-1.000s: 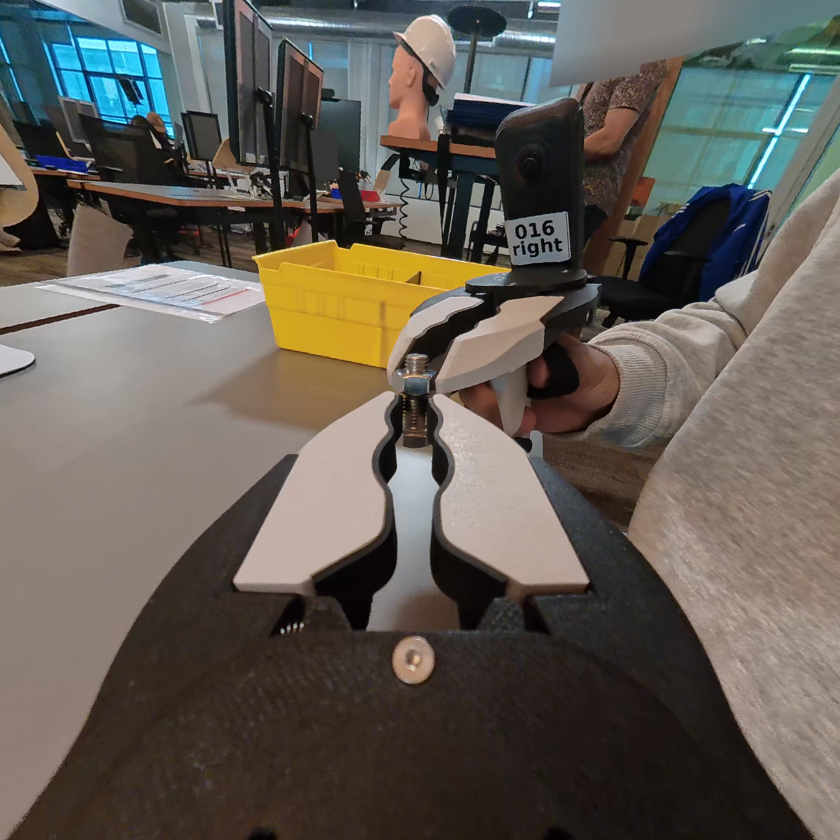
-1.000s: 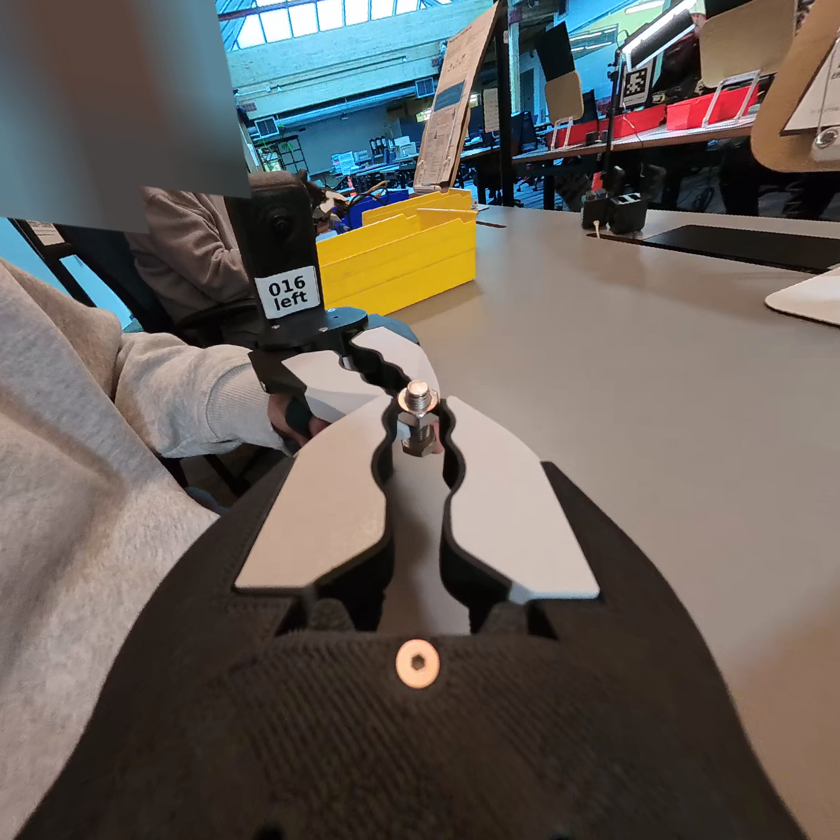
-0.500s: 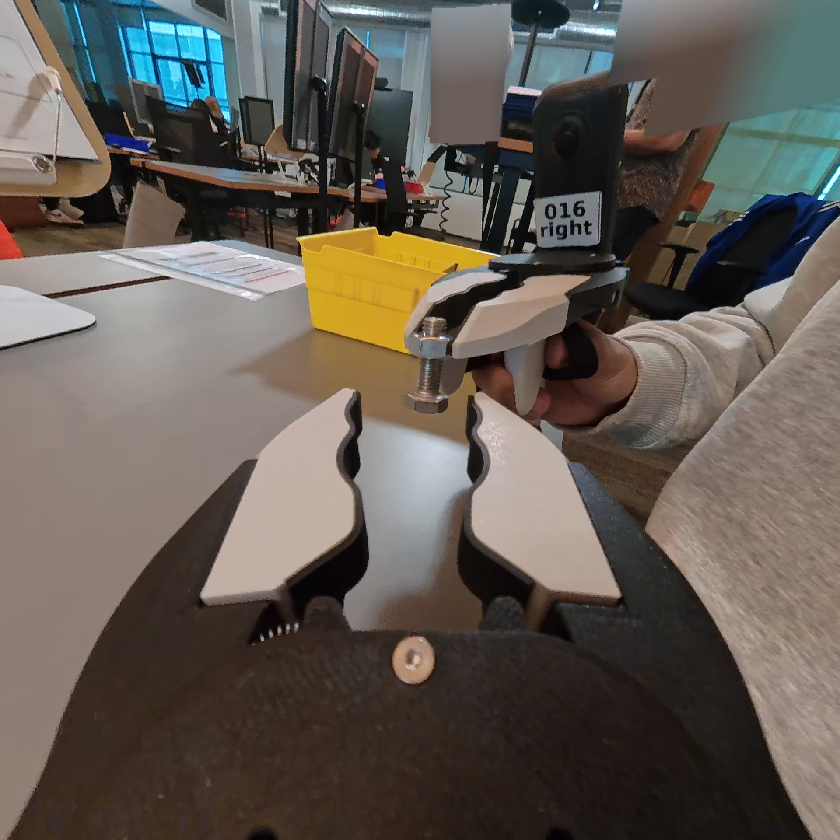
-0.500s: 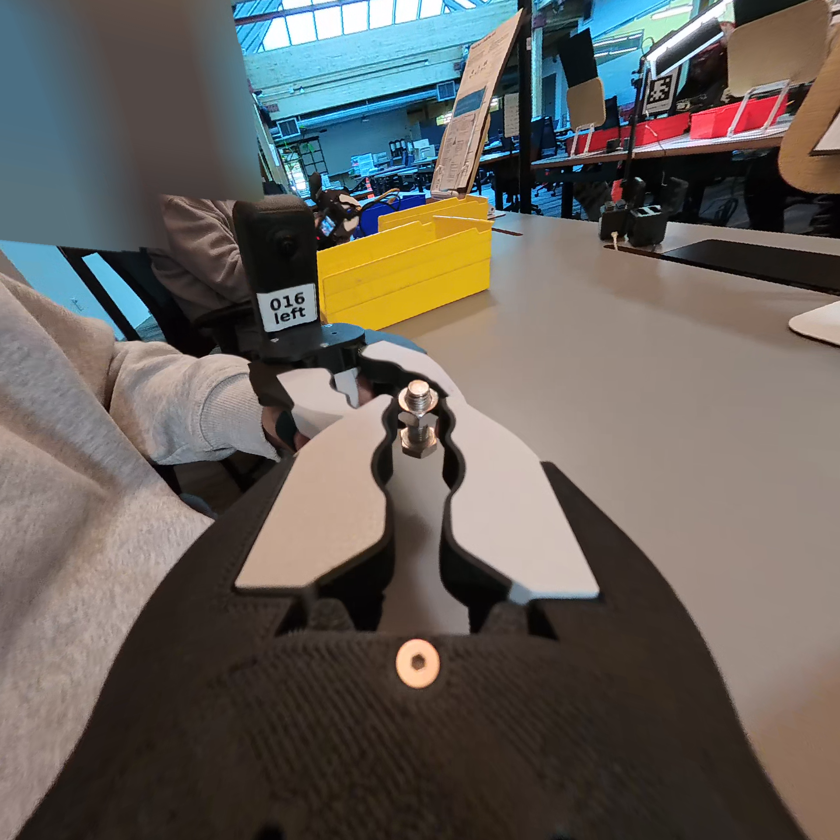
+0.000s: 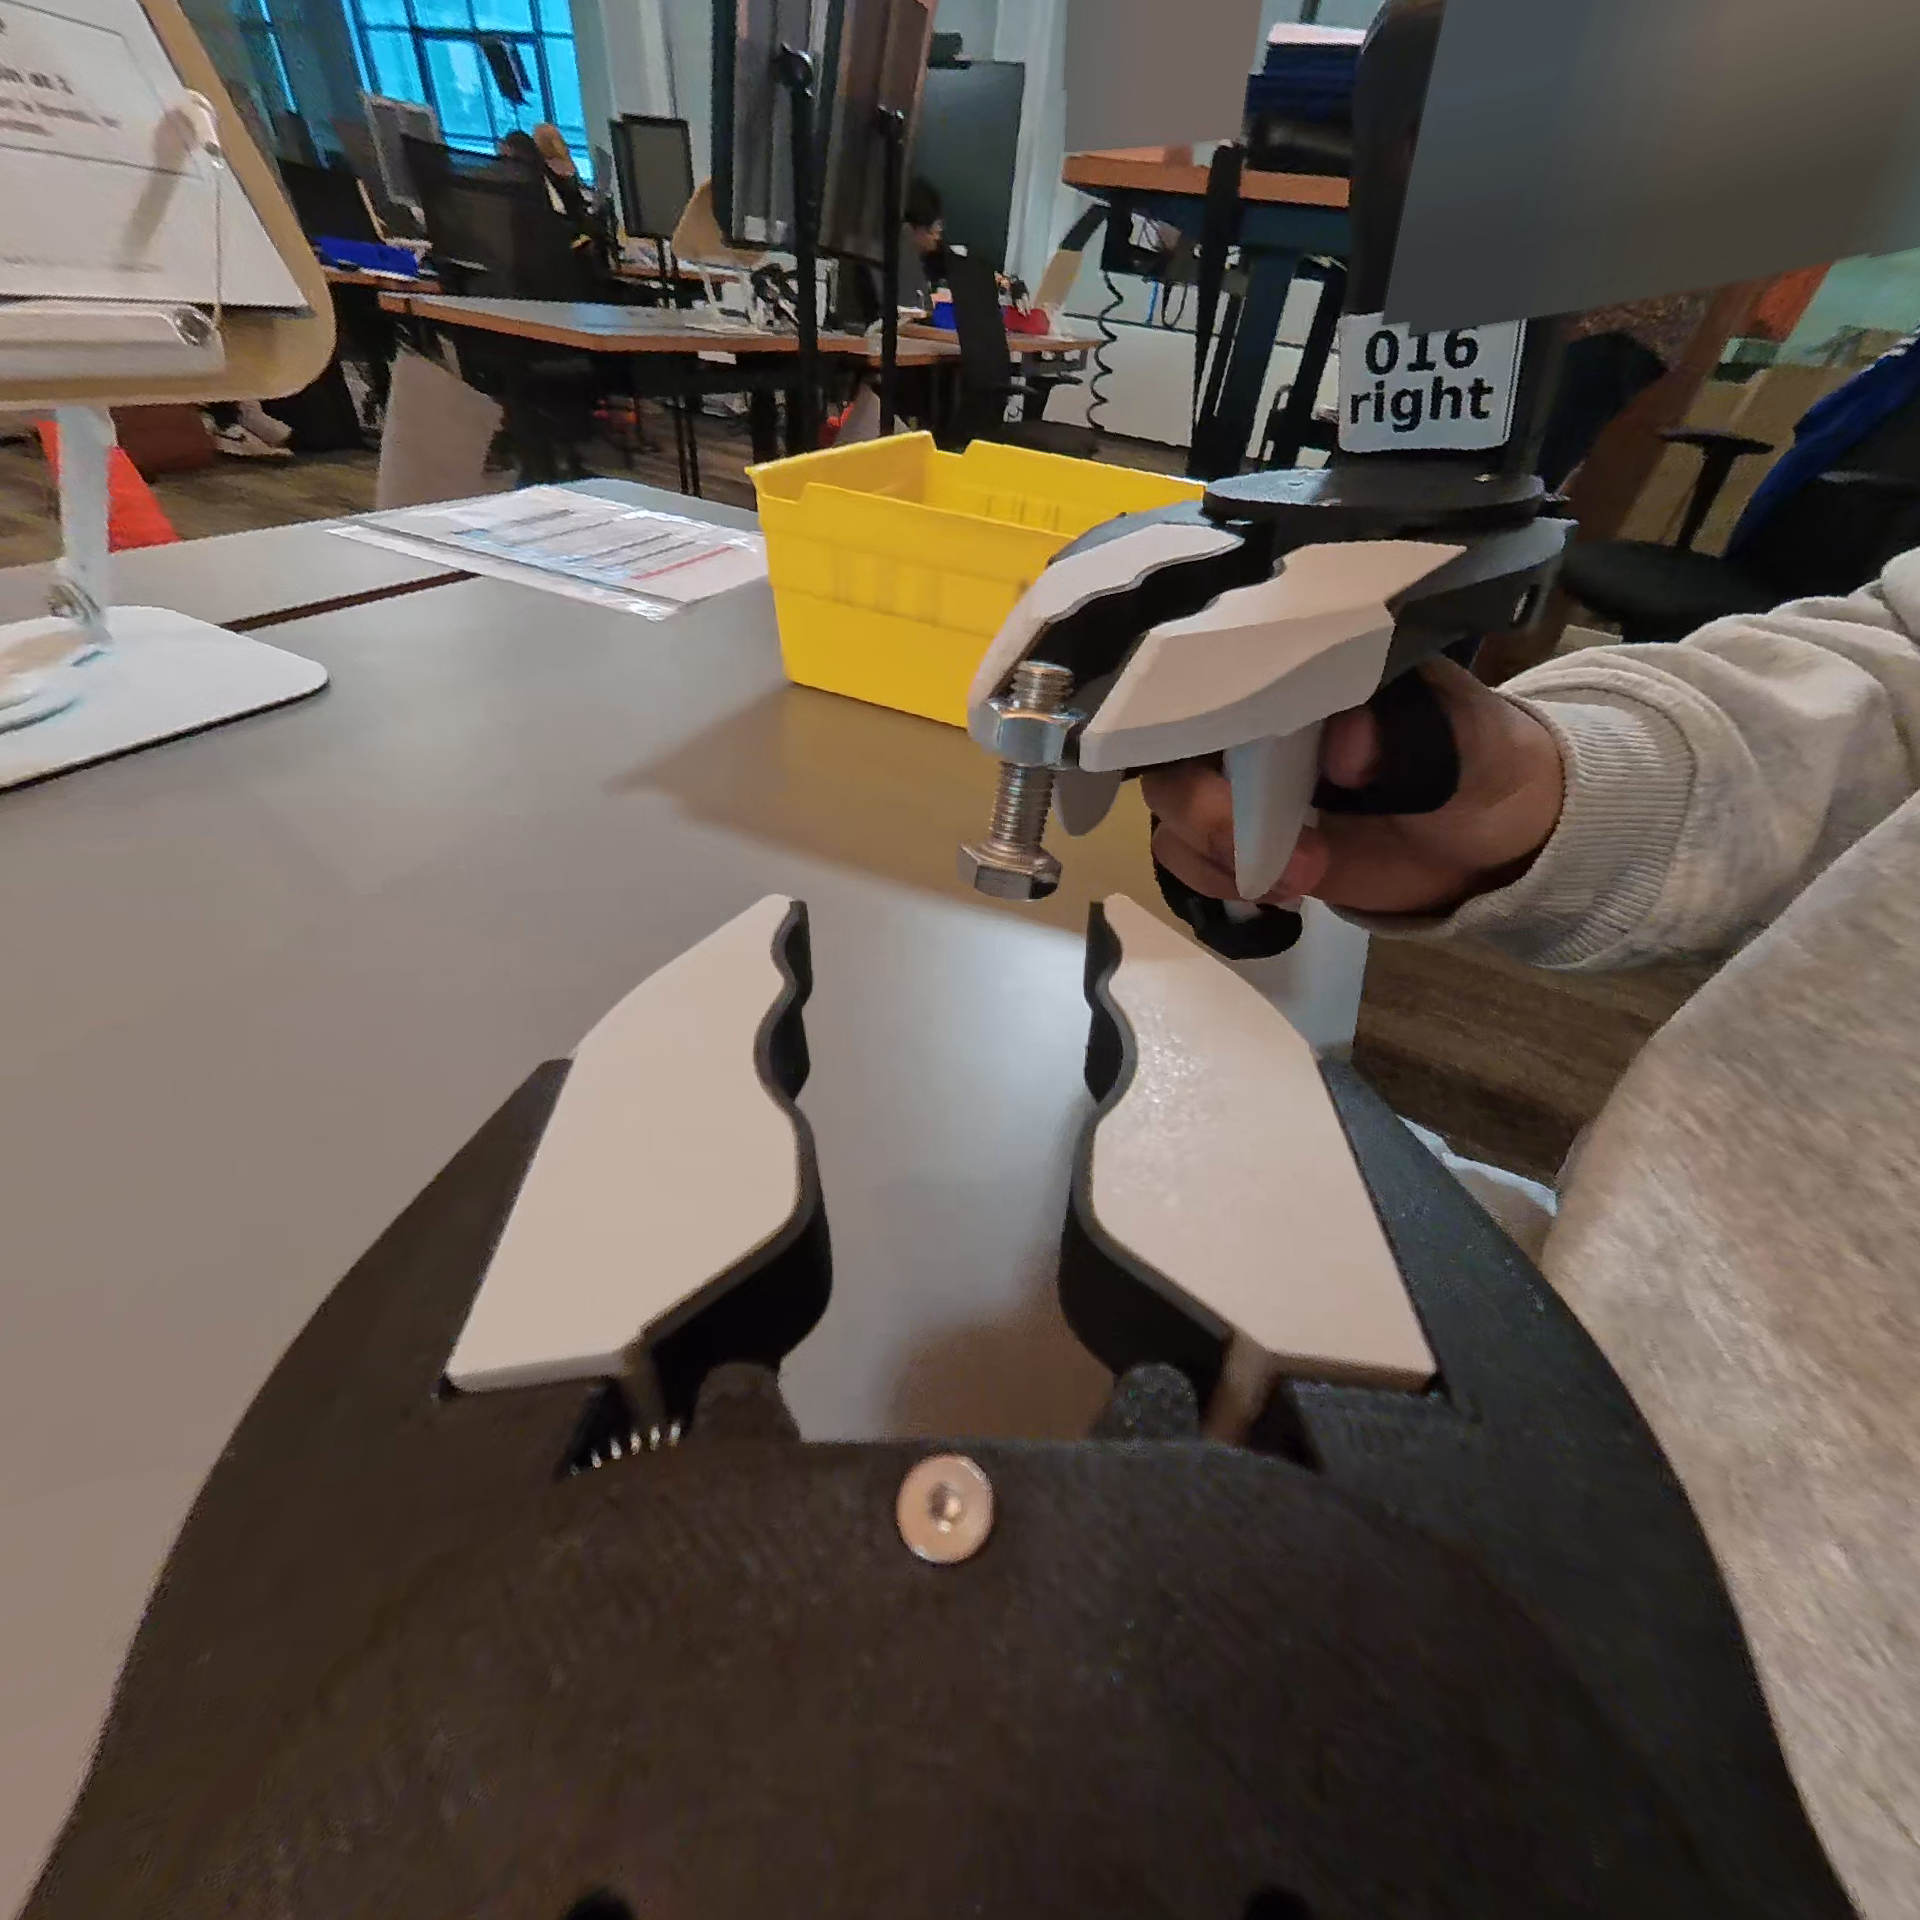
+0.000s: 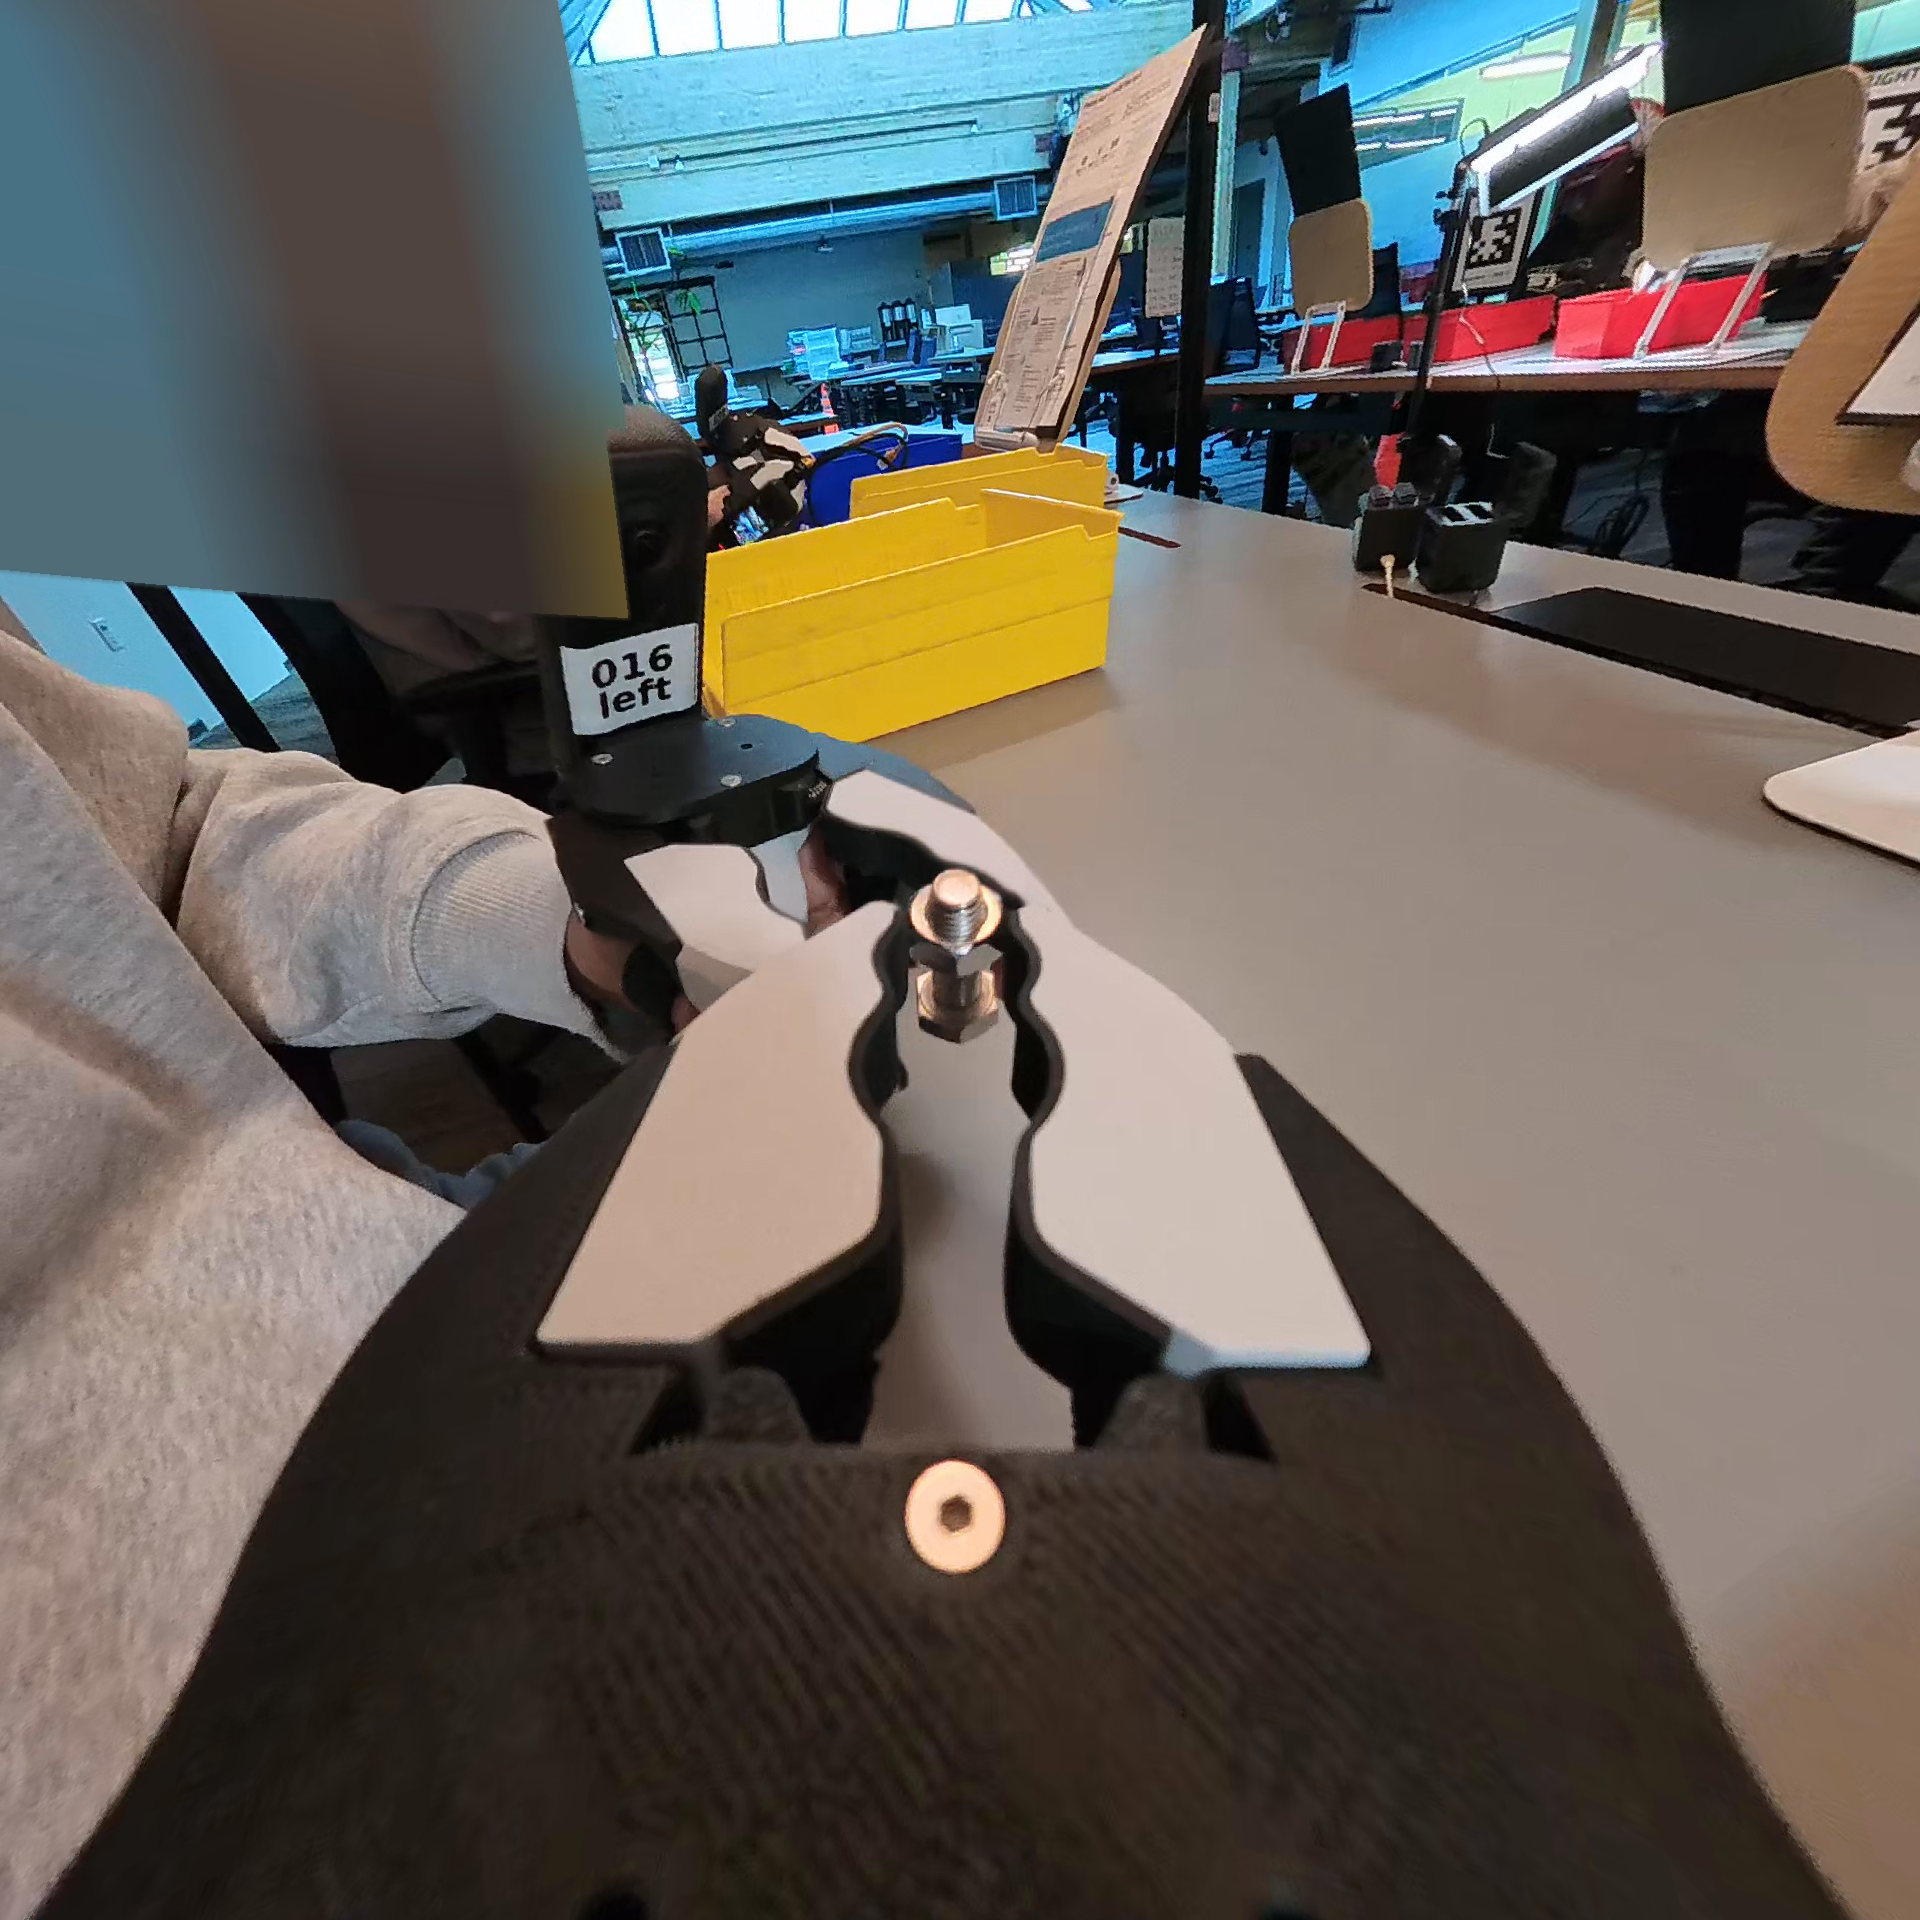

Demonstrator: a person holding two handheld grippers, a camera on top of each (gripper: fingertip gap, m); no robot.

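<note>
A steel bolt (image 6: 951,971) with a nut (image 5: 1029,720) threaded on it hangs head down, threaded end up. My right gripper (image 6: 954,951) is shut on the nut and holds the bolt above the grey table (image 6: 1403,883). It also shows in the left wrist view (image 5: 1039,717), held in a hand with a grey sleeve. My left gripper (image 5: 943,914) is open and empty, just below and short of the bolt's head. It also shows in the right wrist view (image 6: 935,831), behind the bolt.
A yellow divided bin (image 5: 914,582) stands on the table behind the grippers; it also shows in the right wrist view (image 6: 914,613). A laminated sheet (image 5: 561,540) and a white stand base (image 5: 145,675) lie far left. A black mat (image 6: 1714,644) lies far right. The grippers are tip to tip, or close to it.
My left gripper opened and let go of the bolt, then drew back and down. My right gripper kept its hold on the nut and lifted the bolt slightly.
</note>
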